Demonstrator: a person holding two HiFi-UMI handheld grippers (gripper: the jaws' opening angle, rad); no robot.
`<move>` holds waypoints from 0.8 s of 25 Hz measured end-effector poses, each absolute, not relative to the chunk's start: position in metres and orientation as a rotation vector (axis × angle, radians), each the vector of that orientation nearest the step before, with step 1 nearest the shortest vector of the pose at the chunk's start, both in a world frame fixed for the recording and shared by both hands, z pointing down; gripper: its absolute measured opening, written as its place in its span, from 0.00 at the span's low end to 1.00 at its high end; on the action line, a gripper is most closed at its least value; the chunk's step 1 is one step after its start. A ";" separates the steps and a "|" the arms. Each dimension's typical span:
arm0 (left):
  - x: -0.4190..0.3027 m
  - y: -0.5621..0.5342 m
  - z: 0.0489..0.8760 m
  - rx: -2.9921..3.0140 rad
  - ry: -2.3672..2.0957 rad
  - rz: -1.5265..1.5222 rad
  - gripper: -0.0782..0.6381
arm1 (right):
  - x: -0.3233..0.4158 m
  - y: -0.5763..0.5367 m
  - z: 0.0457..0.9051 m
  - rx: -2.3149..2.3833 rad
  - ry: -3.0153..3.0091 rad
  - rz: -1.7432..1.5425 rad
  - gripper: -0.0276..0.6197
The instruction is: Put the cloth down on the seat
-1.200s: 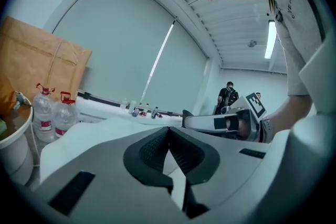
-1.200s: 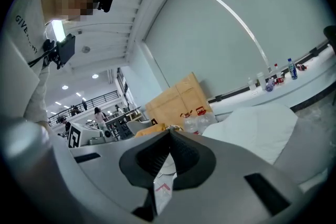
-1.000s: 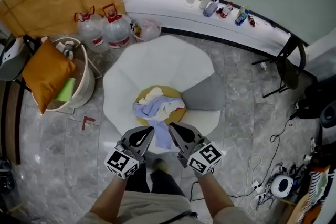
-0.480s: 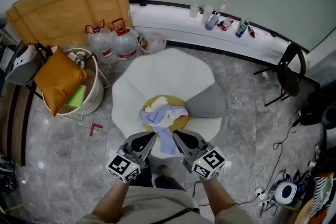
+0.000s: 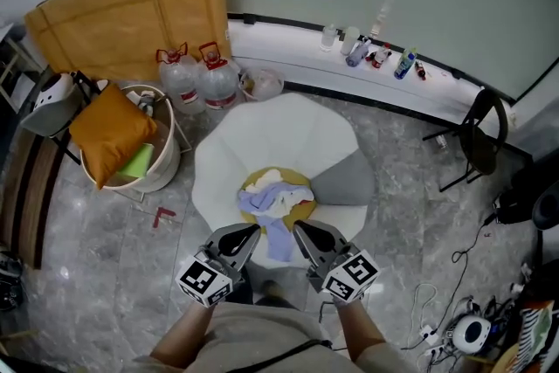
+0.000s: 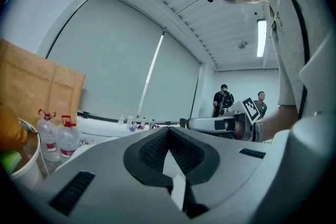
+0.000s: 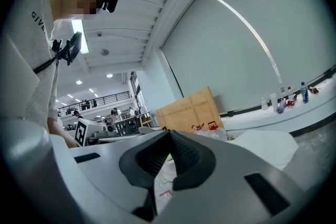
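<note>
Cloth (image 5: 272,203) lies on seat (image 5: 305,193), one end maybe hanging off the front; left gripper (image 5: 251,231) and right gripper (image 5: 298,229) both closed and empty, clear of it, so placing looks done and only pulling away is needed.

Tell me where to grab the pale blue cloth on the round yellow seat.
Probably the loose tail of the pale blue cloth that hangs over the front edge of the round yellow seat, approached from the person's side. That end drapes free, while the rest is bunched up with a white cloth farther in.
</note>
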State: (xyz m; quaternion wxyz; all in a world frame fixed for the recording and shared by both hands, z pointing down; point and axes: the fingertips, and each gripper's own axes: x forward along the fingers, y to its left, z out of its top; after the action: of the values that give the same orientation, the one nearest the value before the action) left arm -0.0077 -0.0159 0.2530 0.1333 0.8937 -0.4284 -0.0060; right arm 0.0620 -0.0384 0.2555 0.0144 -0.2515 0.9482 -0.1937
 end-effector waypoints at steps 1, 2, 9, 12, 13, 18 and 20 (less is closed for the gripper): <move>-0.009 -0.015 0.250 2.596 -1.246 -0.015 0.13 | 0.064 -0.038 0.254 -0.788 2.945 -0.607 0.07; -0.010 -0.014 0.246 2.600 -1.250 -0.016 0.13 | 0.066 -0.037 0.251 -0.795 2.939 -0.610 0.07; -0.015 -0.008 0.227 2.593 -1.287 -0.041 0.13 | 0.076 -0.025 0.237 -0.787 2.915 -0.617 0.07; -0.011 -0.005 0.217 2.613 -1.283 -0.065 0.13 | 0.079 -0.021 0.230 -0.786 2.916 -0.595 0.07; -0.010 -0.004 0.213 2.617 -1.282 -0.070 0.13 | 0.079 -0.019 0.227 -0.782 2.918 -0.590 0.07; -0.010 -0.001 0.203 2.628 -1.283 -0.081 0.13 | 0.077 -0.012 0.216 -0.757 2.922 -0.583 0.07; -0.011 0.000 0.200 2.623 -1.290 -0.081 0.13 | 0.076 -0.011 0.213 -0.751 2.922 -0.580 0.07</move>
State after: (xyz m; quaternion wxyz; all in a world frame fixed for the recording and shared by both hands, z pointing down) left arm -0.0113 -0.0004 0.2003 0.1088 0.8917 -0.4385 -0.0276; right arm 0.0755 -0.0112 0.2129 0.0344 -0.2443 0.9505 -0.1887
